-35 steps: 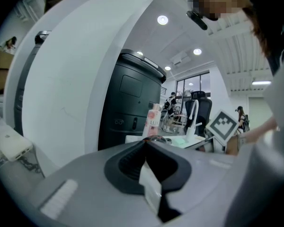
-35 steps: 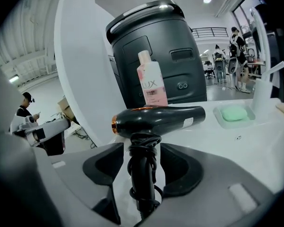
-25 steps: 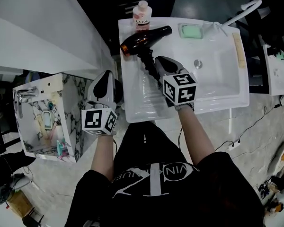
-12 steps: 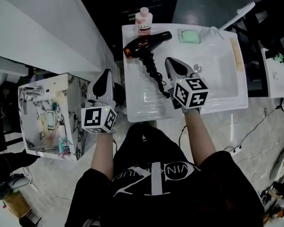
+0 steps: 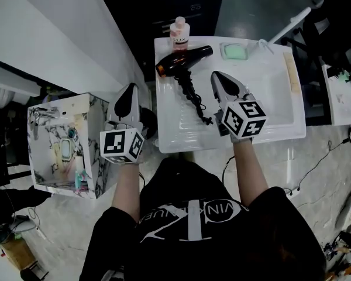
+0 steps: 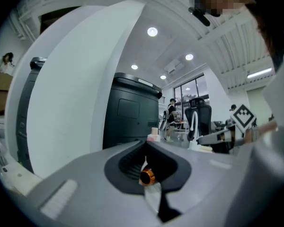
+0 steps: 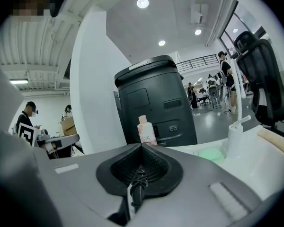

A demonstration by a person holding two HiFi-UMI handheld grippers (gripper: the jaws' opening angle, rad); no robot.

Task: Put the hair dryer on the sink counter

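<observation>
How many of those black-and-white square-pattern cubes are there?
2. One cube is on the left tongs, just off the left side of the white sink. The other is on the right tongs, over the sink. None looks hidden.

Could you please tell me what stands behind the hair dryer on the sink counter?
A pink bottle stands upright behind the hair dryer, at the sink counter's back edge. The dryer's body covers the bottle's foot, so whether they touch cannot be seen.
</observation>
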